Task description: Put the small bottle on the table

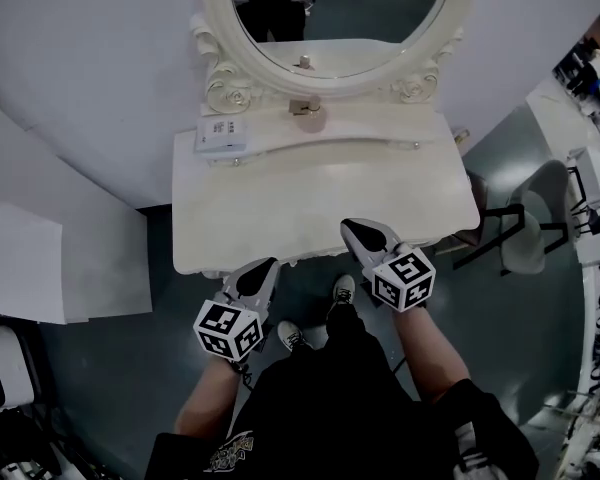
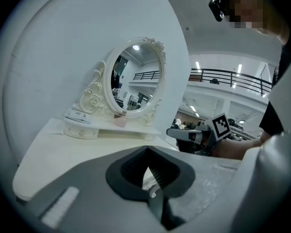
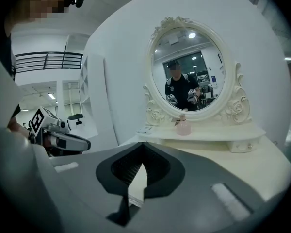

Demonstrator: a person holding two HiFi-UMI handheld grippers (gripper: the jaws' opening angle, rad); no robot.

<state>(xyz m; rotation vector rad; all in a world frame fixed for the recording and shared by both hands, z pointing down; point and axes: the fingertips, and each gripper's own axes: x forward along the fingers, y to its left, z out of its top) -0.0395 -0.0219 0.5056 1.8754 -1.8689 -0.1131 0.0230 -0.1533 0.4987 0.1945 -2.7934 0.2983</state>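
A small pink bottle [image 1: 307, 117] with a brown cap stands on the raised shelf under the oval mirror, at the back of the cream vanity table [image 1: 310, 203]. The left gripper view shows the bottle [image 2: 120, 121] far ahead, as does the right gripper view [image 3: 183, 126]. My left gripper [image 1: 263, 268] hangs at the table's front edge, shut with nothing in it [image 2: 148, 152]. My right gripper [image 1: 352, 228] is just over the front edge, also shut and empty [image 3: 141, 144]. Both are far from the bottle.
The oval mirror [image 1: 335, 18] in an ornate frame rises behind the shelf. A flat white box [image 1: 223, 133] lies on the shelf's left end. A grey chair [image 1: 530, 228] stands to the right of the table, white panels [image 1: 30, 258] to the left.
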